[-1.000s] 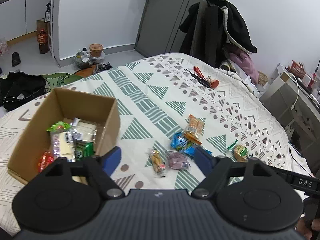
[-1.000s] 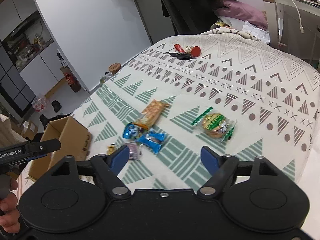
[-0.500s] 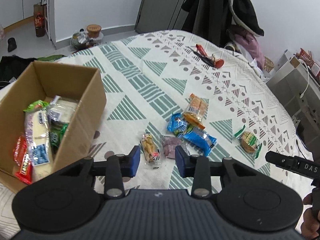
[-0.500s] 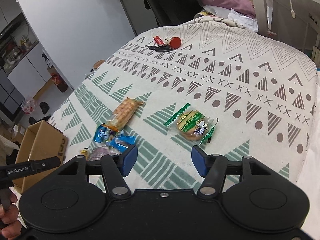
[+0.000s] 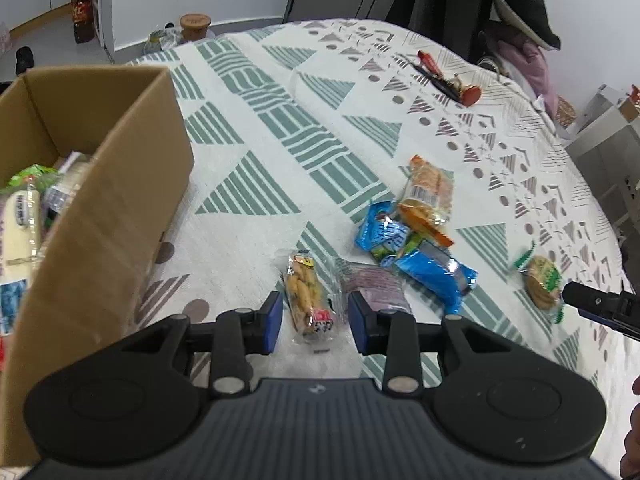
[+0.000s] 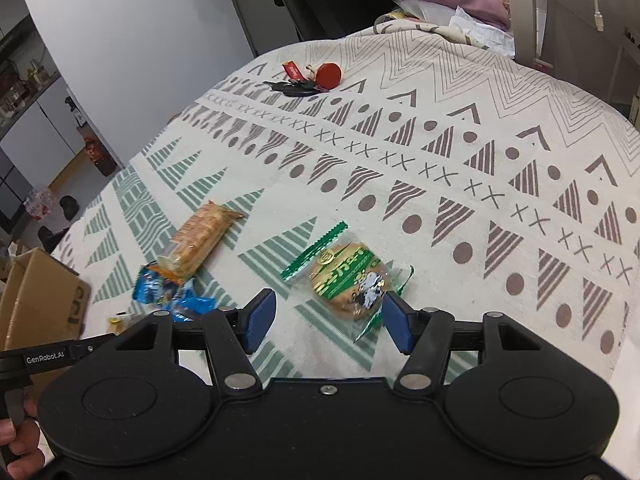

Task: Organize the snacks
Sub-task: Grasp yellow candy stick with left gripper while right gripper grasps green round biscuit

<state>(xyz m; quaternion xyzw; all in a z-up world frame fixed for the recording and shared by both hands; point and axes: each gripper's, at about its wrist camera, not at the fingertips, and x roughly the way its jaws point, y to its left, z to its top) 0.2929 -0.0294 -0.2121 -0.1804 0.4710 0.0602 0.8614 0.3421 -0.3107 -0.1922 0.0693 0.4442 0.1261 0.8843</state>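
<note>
My left gripper (image 5: 316,326) is open, its blue pads on either side of a clear packet of yellow twisted snacks (image 5: 306,294) on the patterned bedspread. A purple packet (image 5: 378,286), blue packets (image 5: 434,272) and an orange biscuit pack (image 5: 428,196) lie just beyond. The cardboard box (image 5: 104,216) with several snacks inside stands at the left. My right gripper (image 6: 328,320) is open around the near end of a round green-wrapped cookie (image 6: 350,278); the cookie also shows in the left wrist view (image 5: 542,282).
A set of keys with a red tag (image 6: 308,80) lies far back on the bed. The bed's edge (image 6: 624,364) drops off at the right. A coat rack with dark clothes (image 5: 472,4) stands beyond the bed. Jars (image 5: 194,26) stand on the floor.
Both grippers moved forward and down toward the snacks. The left jaws narrowed from wide open to span the yellow packet; the right jaws narrowed and reached the green cookie.
</note>
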